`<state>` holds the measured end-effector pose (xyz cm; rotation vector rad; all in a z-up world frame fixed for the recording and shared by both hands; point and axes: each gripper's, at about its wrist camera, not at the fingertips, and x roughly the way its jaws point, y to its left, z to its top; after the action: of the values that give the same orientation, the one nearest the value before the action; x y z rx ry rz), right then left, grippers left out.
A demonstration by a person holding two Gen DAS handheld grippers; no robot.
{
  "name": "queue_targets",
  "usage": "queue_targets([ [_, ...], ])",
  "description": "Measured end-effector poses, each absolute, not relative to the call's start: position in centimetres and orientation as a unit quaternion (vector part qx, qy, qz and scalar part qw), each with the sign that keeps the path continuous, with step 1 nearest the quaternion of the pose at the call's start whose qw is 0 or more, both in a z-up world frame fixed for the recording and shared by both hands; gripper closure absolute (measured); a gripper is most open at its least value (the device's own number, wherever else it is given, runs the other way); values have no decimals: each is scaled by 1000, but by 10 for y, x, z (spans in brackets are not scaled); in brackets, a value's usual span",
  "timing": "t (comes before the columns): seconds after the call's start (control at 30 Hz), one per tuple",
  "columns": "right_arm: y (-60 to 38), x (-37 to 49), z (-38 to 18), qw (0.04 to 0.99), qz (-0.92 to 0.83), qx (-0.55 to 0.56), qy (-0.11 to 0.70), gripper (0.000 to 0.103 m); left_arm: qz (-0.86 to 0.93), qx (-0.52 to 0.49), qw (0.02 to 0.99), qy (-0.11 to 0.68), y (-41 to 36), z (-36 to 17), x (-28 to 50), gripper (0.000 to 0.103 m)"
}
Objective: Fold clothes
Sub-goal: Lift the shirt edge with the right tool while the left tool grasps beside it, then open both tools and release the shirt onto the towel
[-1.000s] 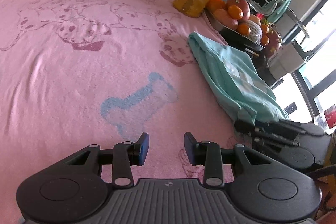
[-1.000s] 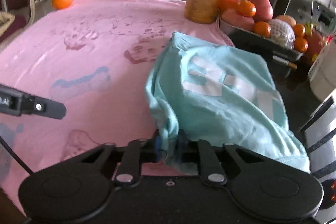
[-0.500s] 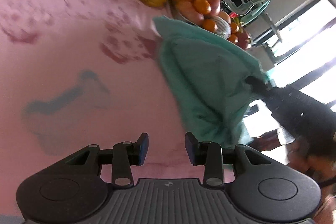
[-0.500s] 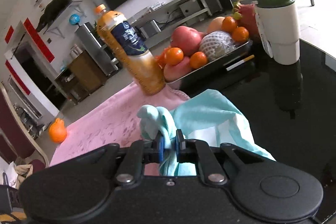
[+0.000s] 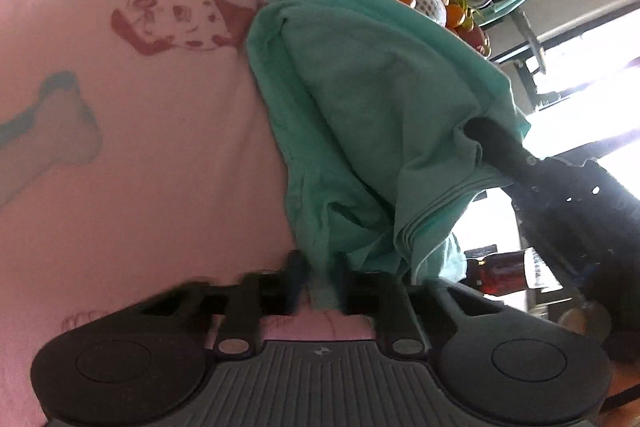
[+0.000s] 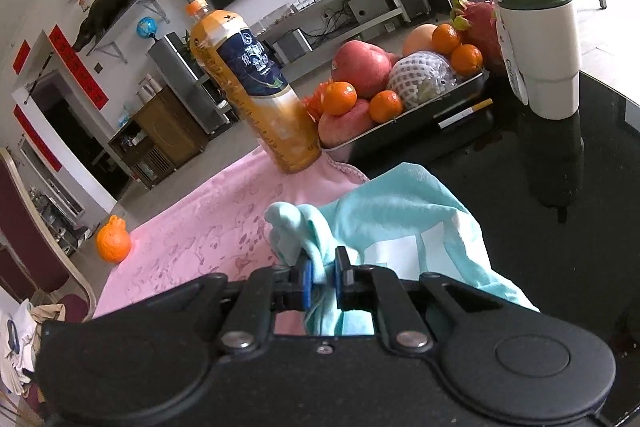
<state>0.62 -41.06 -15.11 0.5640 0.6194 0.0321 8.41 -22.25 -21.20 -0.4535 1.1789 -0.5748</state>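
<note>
Both claws grip the teal shirt [image 5: 372, 99]: left claw [image 5: 320, 281] clamped on its lower edge, right claw [image 6: 323, 281] pinching a higher bunch, cloth hanging between them over the pink blanket [image 5: 140, 147].

Matt teal cloth shirt [image 5: 372, 99], glossy black tabletop [image 6: 560, 227]

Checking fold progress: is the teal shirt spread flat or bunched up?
Bunched: the teal shirt hangs in folds, pinched by both grippers.
</note>
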Motion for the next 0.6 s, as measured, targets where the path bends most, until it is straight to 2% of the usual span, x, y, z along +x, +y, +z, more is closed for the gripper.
queue_targets([
  [0.2, -410, 1, -144, 924, 12, 252, 286, 93, -240, -110, 821, 506, -210, -174, 63, 103],
  [0.33, -399, -2, -137, 937, 18, 212, 276, 93, -217, -102, 822, 517, -192, -167, 58, 103],
  [0.5, -369, -2, -134, 951, 40, 118, 282, 93, -208, -55, 813, 541, -191, -173, 42, 99],
  [0.6, -345, -5, -136, 953, 67, 49, 292, 93, -222, -70, 801, 552, -173, -179, 35, 97],
])
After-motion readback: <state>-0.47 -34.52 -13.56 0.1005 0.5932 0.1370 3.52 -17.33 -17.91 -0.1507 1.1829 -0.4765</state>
